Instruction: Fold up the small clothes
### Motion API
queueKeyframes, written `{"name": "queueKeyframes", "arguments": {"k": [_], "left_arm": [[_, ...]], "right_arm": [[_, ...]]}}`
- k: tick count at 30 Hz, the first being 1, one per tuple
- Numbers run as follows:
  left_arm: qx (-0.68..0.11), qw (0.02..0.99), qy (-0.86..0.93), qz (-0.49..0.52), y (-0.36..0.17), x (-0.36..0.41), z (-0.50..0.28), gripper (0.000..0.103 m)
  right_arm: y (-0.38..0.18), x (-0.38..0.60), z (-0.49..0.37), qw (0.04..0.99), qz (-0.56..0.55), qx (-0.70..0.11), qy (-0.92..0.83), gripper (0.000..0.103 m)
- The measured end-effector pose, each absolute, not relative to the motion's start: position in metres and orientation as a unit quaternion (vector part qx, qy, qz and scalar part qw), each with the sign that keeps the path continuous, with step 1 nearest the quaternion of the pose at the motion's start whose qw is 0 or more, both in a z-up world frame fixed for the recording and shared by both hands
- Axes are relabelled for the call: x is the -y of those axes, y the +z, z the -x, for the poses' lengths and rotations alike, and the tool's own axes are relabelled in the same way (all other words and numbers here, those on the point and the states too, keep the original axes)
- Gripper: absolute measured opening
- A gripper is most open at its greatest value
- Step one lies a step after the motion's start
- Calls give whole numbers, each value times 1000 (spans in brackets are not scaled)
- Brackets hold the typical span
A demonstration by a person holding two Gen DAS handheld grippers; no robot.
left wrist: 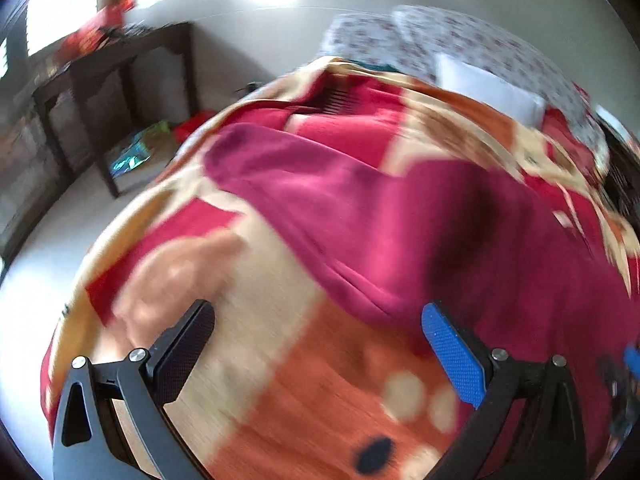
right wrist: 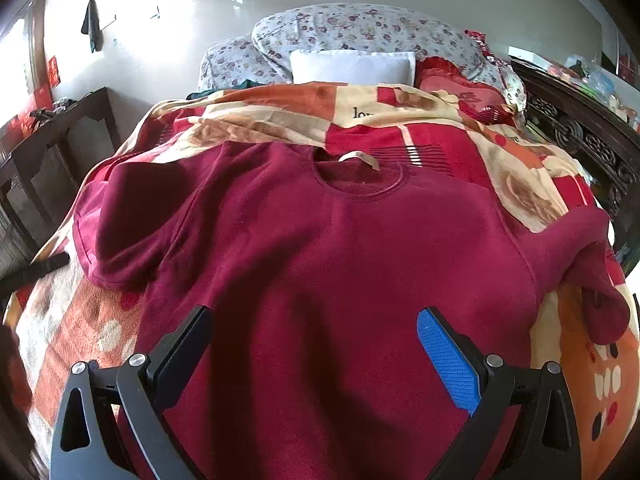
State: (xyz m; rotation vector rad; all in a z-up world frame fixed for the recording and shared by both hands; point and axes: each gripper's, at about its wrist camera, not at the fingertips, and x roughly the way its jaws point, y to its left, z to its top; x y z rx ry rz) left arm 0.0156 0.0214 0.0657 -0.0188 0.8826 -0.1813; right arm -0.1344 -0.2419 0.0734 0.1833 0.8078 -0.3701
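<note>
- Left gripper hangs over the blanket just left of the sweater, jaws spread wide, holding nothing.
- The maroon fleece sweater lies flat, collar far, sleeves flopped outward.
- Right gripper hovers above the sweater's hem, likewise agape and empty.
- Folding seems unstarted; next, likely pinch a sleeve inward.

Little is legible here: on the blanket, at about twelve o'clock in the right wrist view, black letters read "lo" (the rest folds under), and a similar, unclear word sits at two o'clock.
</note>
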Motion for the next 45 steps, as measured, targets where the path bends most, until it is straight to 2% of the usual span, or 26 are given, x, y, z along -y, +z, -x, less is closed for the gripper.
{"name": "queueKeyframes", "arguments": {"k": [6,8,11,21,22,23,24,25,26,30,37,41,45], "left_arm": [[-434,899,-29,53,58,-76,-90,100],[-451,888,-14,89,48,-94,-119,90],[-464,876,9,133,35,-112,-149,83],[-482,865,23,138,12,-109,-209,82],[-479,867,26,135,12,-108,-212,75],[-473,870,27,134,12,-107,-215,60],[-471,872,25,134,11,-107,-216,51],[-469,872,16,137,11,-106,-218,23],[-471,868,-14,155,10,-107,-218,8],[-448,875,-39,178,34,-115,-197,7],[-340,920,-134,144,155,-110,-113,7],[-308,922,-204,114,209,-73,-59,7],[-295,907,-292,76,228,-5,-6,7]], "right_arm": [[69,239,126,898,-87,-397,-169,103],[67,238,124,897,-85,-400,-165,103],[65,237,123,896,-86,-406,-160,103],[59,240,120,892,-97,-413,-154,103],[58,240,119,891,-98,-416,-153,103],[56,240,119,890,-99,-418,-152,103],[56,240,119,890,-100,-419,-152,103],[56,240,119,889,-101,-420,-151,103],[56,240,120,889,-102,-419,-151,103],[66,242,129,895,-107,-407,-149,103],[90,260,155,902,-166,-375,-136,103],[104,270,169,905,-182,-361,-129,103],[120,283,186,910,-180,-344,-147,103]]}}
